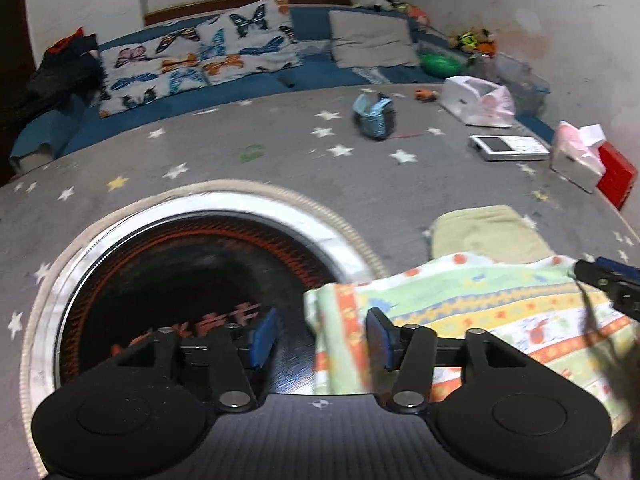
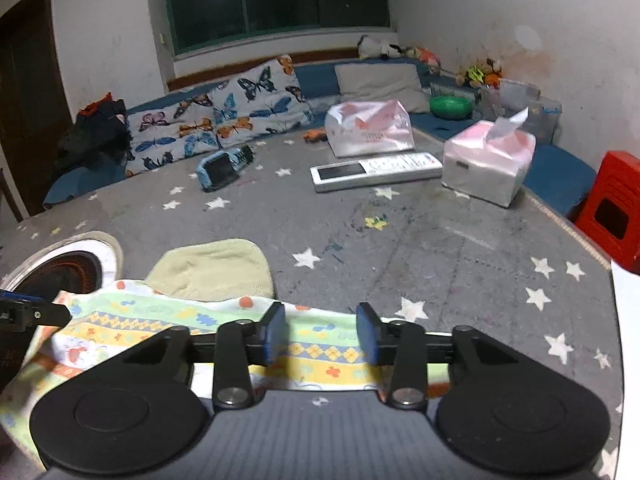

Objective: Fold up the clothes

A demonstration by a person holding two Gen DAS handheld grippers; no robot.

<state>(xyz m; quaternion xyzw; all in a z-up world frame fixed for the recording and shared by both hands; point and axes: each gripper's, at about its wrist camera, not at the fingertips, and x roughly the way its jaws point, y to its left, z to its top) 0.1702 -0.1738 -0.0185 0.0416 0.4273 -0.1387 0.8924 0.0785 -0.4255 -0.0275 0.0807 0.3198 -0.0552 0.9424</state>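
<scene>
- Currently the patterned cloth [image 2: 192,320] lies spread on the surface [image 2: 440,248], its left edge over the round burner [image 1: 192,272].
- A yellow cloth [image 2: 212,268] lies folded just beyond it; the patterned one shows no finished fold.
- Left hand-held gripper [image 1: 320,340]: spread, cloth edge between its jaws.
- Right hand-held gripper [image 2: 320,336]: spread above the cloth.
- Only the left view shows the burner in full; only the right shows the red stool [image 2: 612,208].

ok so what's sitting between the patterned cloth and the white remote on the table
In the right wrist view, the folded pale yellow cloth lies just beyond the patterned cloth; past it, bare star-print table cover runs up to the white remote.
</scene>
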